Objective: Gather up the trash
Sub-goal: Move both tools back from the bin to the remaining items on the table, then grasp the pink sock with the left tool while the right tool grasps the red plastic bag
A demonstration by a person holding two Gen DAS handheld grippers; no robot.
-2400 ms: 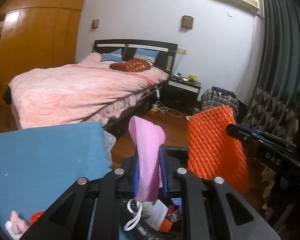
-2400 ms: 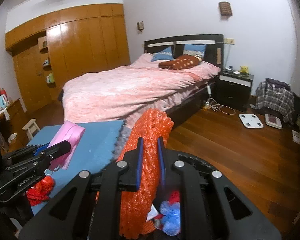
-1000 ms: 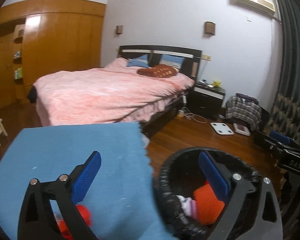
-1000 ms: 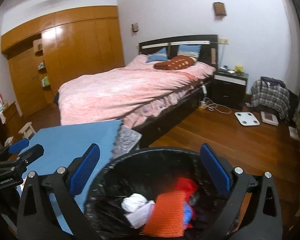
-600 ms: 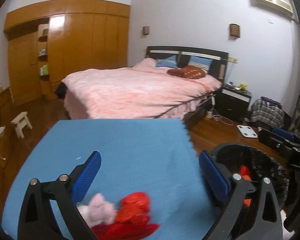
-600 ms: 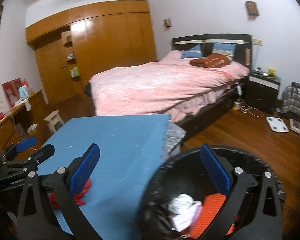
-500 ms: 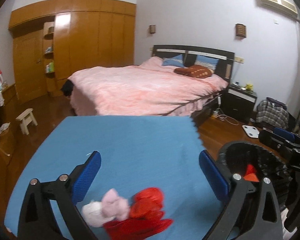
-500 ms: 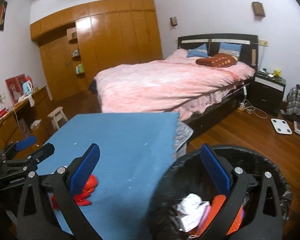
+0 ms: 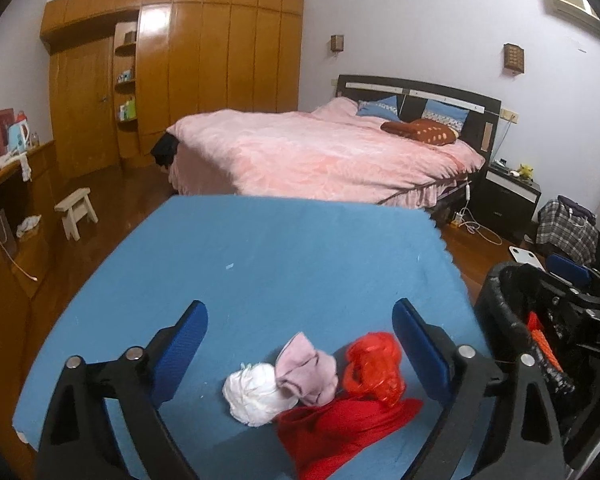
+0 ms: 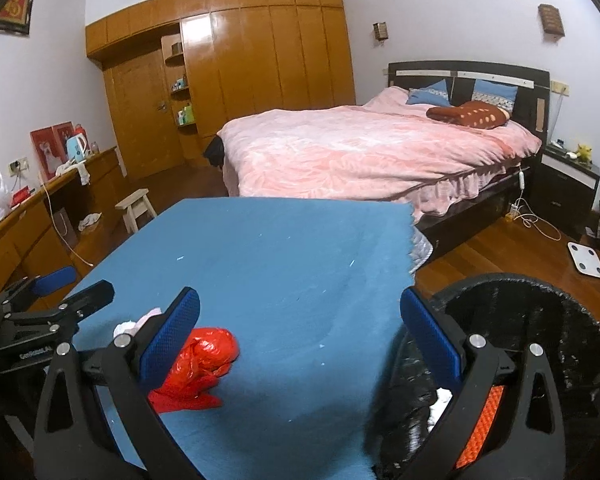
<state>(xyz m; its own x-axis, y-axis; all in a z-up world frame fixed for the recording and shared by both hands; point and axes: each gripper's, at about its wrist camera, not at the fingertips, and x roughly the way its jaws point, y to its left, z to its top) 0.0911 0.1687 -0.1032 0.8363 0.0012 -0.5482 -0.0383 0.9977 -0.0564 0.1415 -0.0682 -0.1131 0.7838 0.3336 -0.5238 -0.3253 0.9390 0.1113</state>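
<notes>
A small pile of trash lies on the blue table top: a white crumpled wad, a pink foam piece, and a red plastic bag on a flat red sheet. My left gripper hovers just before the pile. Its jaws are closing but still wide, and the pads touch nothing. My right gripper is open and empty, straddling the table's right edge and the black lined bin. An orange foam net lies in the bin. The red plastic bag sits by the right gripper's left finger.
The bin stands against the table's right side on the wooden floor. A pink bed lies beyond the table. A small stool and a wooden desk are at the left. My left gripper shows at the left edge of the right wrist view.
Both grippers let go of the pink and orange foam nets over the bin, then swung left over the blue table. The trash pile came into view in front of the left gripper.
</notes>
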